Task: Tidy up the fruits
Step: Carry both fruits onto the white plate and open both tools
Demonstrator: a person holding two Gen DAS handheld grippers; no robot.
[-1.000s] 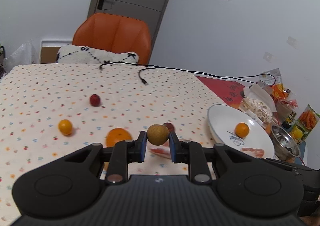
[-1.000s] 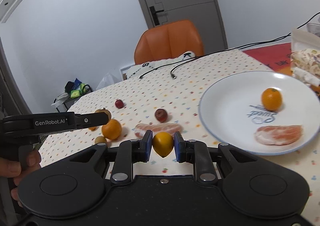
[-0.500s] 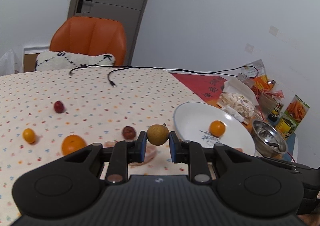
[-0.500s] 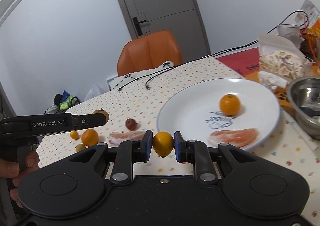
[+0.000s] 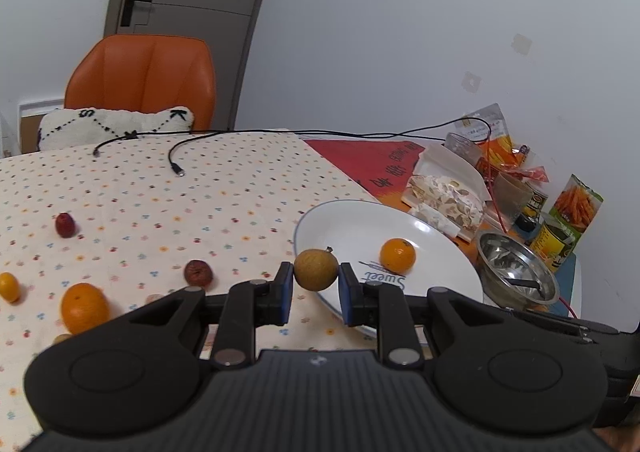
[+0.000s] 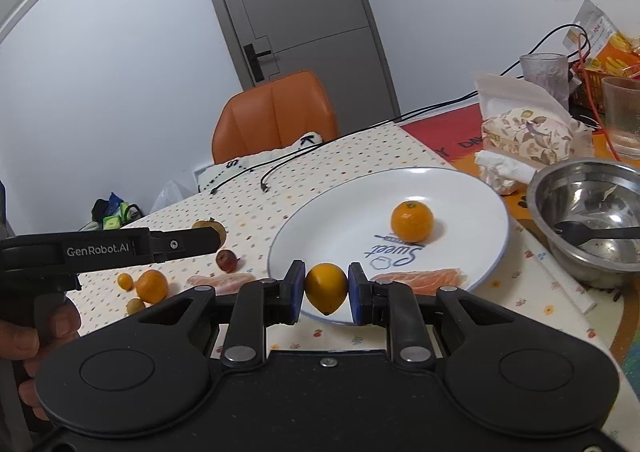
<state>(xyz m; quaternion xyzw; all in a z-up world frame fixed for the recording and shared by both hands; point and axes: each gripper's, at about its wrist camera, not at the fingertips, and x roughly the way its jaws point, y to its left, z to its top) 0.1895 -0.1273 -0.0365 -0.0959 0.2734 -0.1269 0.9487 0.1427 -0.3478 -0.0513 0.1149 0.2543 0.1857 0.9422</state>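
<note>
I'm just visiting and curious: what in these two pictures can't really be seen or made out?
- Peeled orange segment on the white plate: right wrist view, near edge hidden behind the right gripper.
- Plate's near rim: left wrist view, covered by the left gripper.
- Small greenish fruit: right wrist view, too small to identify.
- Steel bowl: right wrist view, cut off by the picture's edge.

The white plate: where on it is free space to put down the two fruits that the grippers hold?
The white plate is bare on its far left half, between the rim and the small orange. The near edge is crowded by the peeled segment. The left gripper holds a brown fruit; the right gripper holds a yellow fruit.
</note>
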